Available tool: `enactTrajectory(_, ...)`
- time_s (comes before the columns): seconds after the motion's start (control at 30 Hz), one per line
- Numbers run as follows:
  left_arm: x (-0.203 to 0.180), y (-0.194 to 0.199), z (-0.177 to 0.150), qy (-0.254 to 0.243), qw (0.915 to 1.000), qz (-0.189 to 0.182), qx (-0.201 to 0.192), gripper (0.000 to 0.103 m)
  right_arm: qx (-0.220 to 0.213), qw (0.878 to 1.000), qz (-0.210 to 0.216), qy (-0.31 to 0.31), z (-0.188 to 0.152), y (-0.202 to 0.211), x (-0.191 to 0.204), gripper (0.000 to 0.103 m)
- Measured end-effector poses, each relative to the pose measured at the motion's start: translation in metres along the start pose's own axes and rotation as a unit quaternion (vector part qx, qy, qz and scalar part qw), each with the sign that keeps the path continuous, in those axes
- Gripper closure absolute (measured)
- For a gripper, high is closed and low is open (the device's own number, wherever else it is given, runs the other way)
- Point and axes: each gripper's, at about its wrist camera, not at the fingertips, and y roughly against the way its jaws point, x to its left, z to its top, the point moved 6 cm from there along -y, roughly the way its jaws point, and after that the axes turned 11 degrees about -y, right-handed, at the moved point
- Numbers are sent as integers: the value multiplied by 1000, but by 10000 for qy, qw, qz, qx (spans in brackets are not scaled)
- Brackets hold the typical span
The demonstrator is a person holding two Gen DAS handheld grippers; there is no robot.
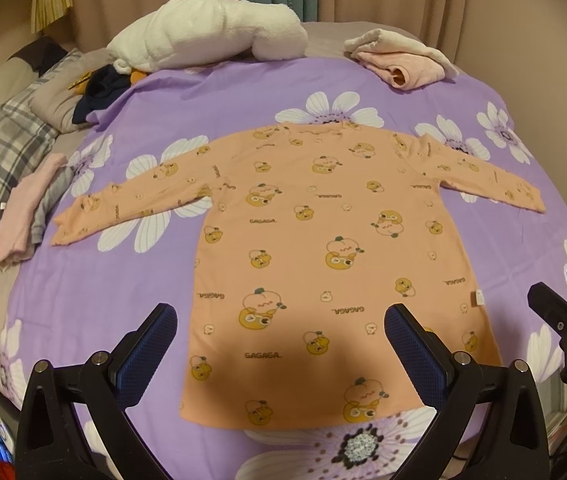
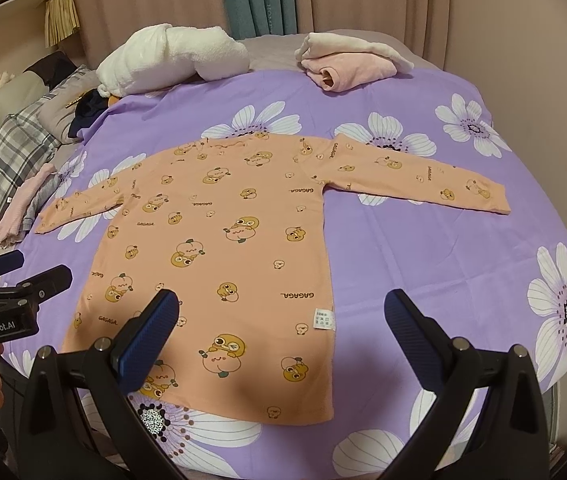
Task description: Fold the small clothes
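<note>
Peach-orange cotton, printed with little cartoon ducks and the word GAGAGA, the small long-sleeved shirt (image 1: 323, 240) lies flat on the purple flowered bedsheet (image 1: 103, 320), sleeves spread out to both sides and hem nearest the cameras. The left gripper (image 1: 279, 344) hangs above the hem with its blue-padded fingers spread wide, holding nothing. The right gripper (image 2: 283, 332) is likewise released, poised above the shirt's right lower edge, one finger over the fabric and the other over bare sheet. At the far end of the bed sit a white fluffy bundle (image 1: 207, 32) and a folded pink garment (image 1: 403, 60).
</note>
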Motion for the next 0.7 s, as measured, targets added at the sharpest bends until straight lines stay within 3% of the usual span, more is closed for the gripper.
enactTrajectory(0.23,1,0,0,36,10000,-33,-36,0,-98,9999,41,-6,0,0,2,0)
enactTrajectory(0.4,5,-3,-3,-123,9996,197,139,1,-252,9996,83,-18,1,1,2,0)
enactTrajectory(0.57,6,-4,-4,-155,9995,228,169,0,-189,9998,69,-9,1,1,2,0)
enactTrajectory(0.7,6,-5,-6,-180,9991,249,291,0,-387,9991,146,-53,1,1,2,0)
